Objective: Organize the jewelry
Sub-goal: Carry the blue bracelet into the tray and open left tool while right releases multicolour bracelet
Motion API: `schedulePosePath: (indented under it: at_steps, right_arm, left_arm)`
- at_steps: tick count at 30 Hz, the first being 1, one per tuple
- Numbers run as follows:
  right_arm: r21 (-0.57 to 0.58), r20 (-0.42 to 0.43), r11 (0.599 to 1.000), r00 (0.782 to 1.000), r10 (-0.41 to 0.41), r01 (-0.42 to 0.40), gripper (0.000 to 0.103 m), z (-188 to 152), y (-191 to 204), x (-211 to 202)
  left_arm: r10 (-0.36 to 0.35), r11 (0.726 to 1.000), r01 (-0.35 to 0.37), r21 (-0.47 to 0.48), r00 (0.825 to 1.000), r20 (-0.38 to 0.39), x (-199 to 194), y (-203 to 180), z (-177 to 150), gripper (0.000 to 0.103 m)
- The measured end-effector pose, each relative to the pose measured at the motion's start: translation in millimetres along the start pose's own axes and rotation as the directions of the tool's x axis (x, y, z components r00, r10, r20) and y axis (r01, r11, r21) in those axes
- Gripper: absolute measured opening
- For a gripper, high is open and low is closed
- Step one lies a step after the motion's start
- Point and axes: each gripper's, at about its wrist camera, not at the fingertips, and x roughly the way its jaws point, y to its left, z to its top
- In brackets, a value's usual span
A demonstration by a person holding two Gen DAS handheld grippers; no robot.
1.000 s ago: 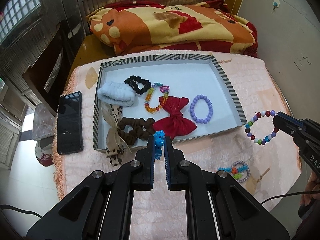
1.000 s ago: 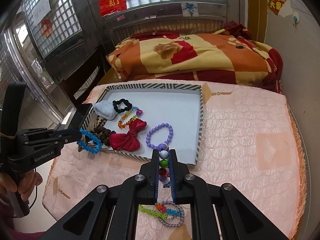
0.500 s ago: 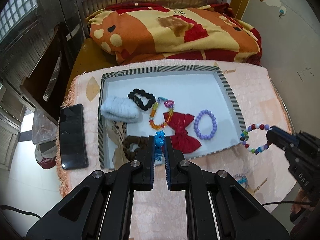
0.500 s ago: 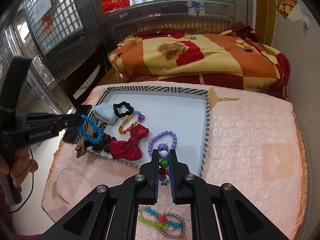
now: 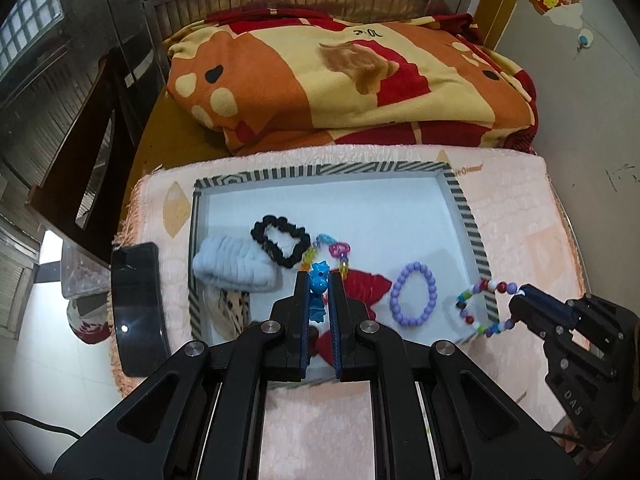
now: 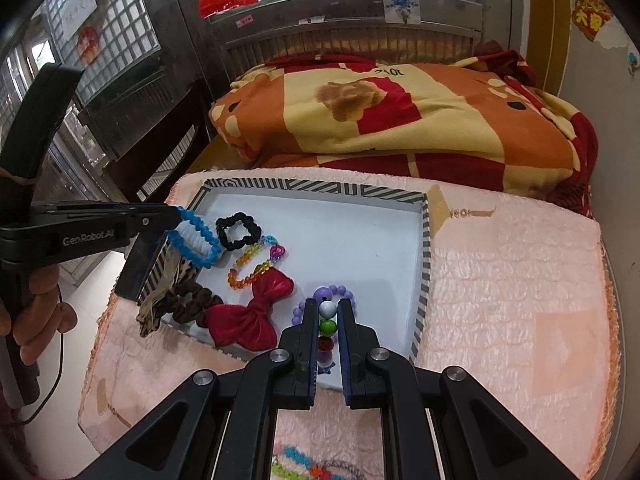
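Note:
A shallow box [image 5: 460, 196] [image 6: 424, 248] with a striped rim lies on the pink mat and holds a black scrunchie [image 5: 280, 240], a light blue scrunchie [image 5: 234, 266], a red bow [image 6: 250, 316], an amber bead chain [image 6: 248, 266], a purple bead bracelet [image 5: 412, 294] and a brown scrunchie [image 6: 190, 300]. My left gripper [image 5: 319, 280] [image 6: 176, 214] is shut on a blue bead bracelet [image 6: 196, 236], which hangs over the box's left part. My right gripper [image 6: 329, 306] [image 5: 520, 294] is shut on a multicoloured bead bracelet [image 5: 480, 306] that dangles over the box's near right rim.
A black phone [image 5: 138, 306] lies on the mat left of the box. A folded orange, yellow and red blanket [image 5: 340, 80] fills the far side. More colourful bracelets [image 6: 312, 466] lie on the mat below my right gripper. A hand [image 6: 36, 320] holds the left gripper's handle.
Both grippers have moved forward with their bracelets, from above the mat in front of the box to over the box itself. The multicoloured bracelet has shifted left onto the right rim.

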Motion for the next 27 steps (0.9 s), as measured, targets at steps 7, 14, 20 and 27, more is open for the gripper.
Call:
schedulePosePath:
  at_steps: [7,14,20,27]
  right_arm:
    - [-0.005,-0.011,1.000,1.000,0.026,-0.026,0.008,18,1,21]
    - [-0.017,-0.028,0.998,0.998,0.059,-0.060,0.008,32,6,44]
    - [-0.010,-0.050,0.998,0.997,0.067,-0.067,0.008,44,5,67]
    - [-0.029,-0.075,0.997,0.995,0.072,-0.074,0.008,58,3,92]
  left_arm:
    - [0.021,1.000,-0.021,0.009,1.000,-0.014,22,-9,22,0.007]
    - [-0.039,0.999,0.039,-0.004,0.998,-0.054,53,-19,49,0.007]
    - [-0.106,0.994,0.103,-0.041,0.991,-0.087,88,-21,67,0.007]
    - [-0.033,0.996,0.022,-0.081,0.990,-0.138,125,8,64,0.007]
